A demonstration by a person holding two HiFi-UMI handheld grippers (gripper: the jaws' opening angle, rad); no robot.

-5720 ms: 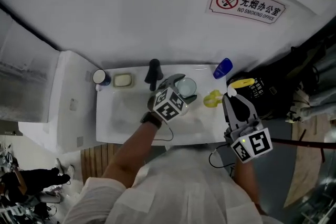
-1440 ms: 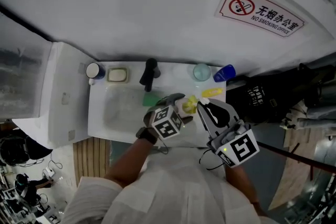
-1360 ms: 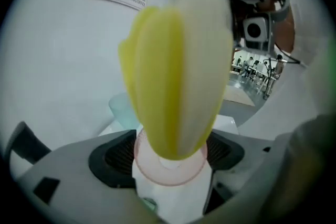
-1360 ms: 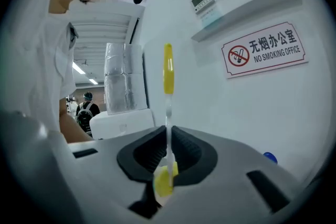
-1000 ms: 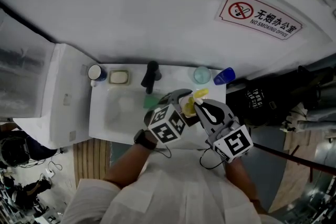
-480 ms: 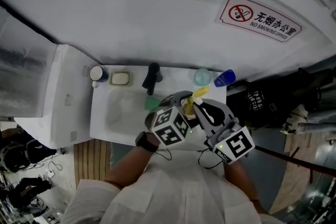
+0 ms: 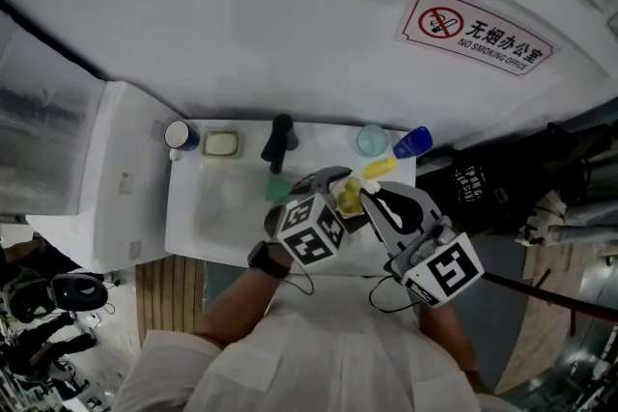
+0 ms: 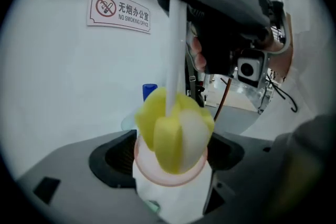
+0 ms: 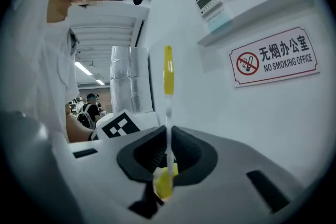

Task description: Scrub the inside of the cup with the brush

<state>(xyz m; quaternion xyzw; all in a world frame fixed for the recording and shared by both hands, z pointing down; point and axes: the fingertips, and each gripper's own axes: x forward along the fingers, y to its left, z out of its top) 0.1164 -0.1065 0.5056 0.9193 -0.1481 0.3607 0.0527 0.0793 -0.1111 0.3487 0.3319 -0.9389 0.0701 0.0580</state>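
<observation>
Our left gripper (image 8: pixel 170 160) clasps the cup (image 8: pixel 176 194) between its jaws. Our right gripper (image 9: pixel 168 155) pinches the brush (image 8: pixel 173 134) by its handle, with the sponge head seated in the cup's mouth (sink (image 7: pixel 217 212) beneath). We judge it best to push deeper, twisting against the wall and steadying the cup.

we see a white sink (image 7: pixel 208 212) set against the wall, a black faucet (image 7: pixel 280 140) at its back edge. left of the faucet sit a soap dish (image 7: pixel 221 145) and a blue-and-white mug (image 7: pixel 181 136); right of it stand a clear glass (image 7: pixel 371 139) and a tilted blue cup (image 7: pixel 411 142). a no-smoking sign (image 7: pixel 477 16) hangs on the wall above.
</observation>
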